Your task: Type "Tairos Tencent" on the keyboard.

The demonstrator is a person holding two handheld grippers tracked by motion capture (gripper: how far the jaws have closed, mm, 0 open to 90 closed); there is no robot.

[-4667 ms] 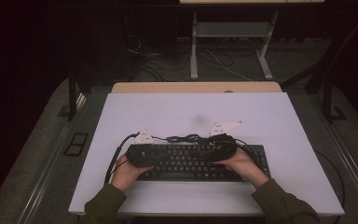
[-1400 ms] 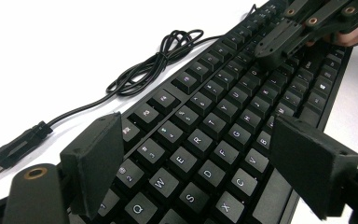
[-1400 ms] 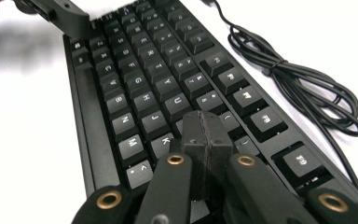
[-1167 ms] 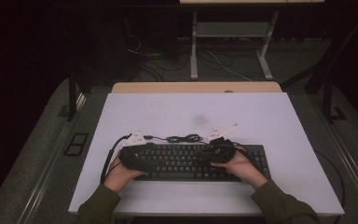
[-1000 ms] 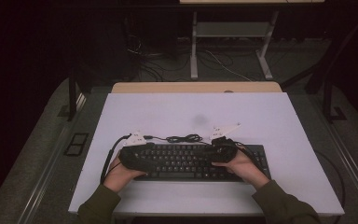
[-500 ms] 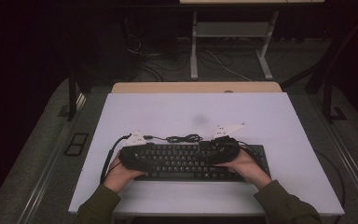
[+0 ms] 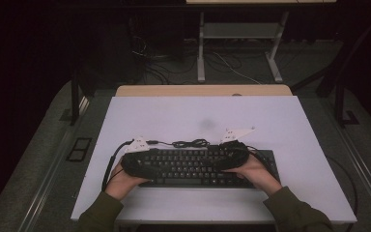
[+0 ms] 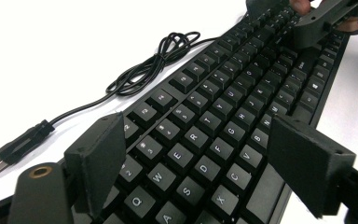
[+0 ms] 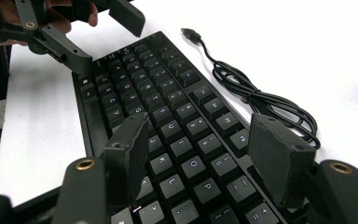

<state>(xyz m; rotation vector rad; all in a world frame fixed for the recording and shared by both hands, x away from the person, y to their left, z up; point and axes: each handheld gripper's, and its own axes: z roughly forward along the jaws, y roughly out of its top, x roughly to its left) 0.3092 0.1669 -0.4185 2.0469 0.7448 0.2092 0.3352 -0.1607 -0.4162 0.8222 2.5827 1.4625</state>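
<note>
A black keyboard [image 7: 193, 166] lies on the white table [image 7: 174, 116], near its front edge. Its cable [image 7: 188, 143] is coiled just behind it and ends in a USB plug [image 8: 9, 151]. My left gripper [image 7: 147, 163] hovers over the keyboard's left end, and its jaws [image 8: 198, 126] stand open above the letter keys. My right gripper [image 7: 227, 158] hovers over the right part. Its jaws [image 9: 198, 123] have just been opening and now stand apart above the keys, with nothing pinched between them. Each gripper view also shows the other gripper farther along the keyboard.
The coiled cable [image 9: 256, 98] lies on the table behind the keyboard. Behind the white table stands a wooden desk edge [image 7: 203, 90]. Farther back are a metal frame [image 7: 236, 34] and floor cables in the dark.
The right gripper's outline over the keyboard has flattened and spread since a second ago. The left hand and the keyboard have kept still.
</note>
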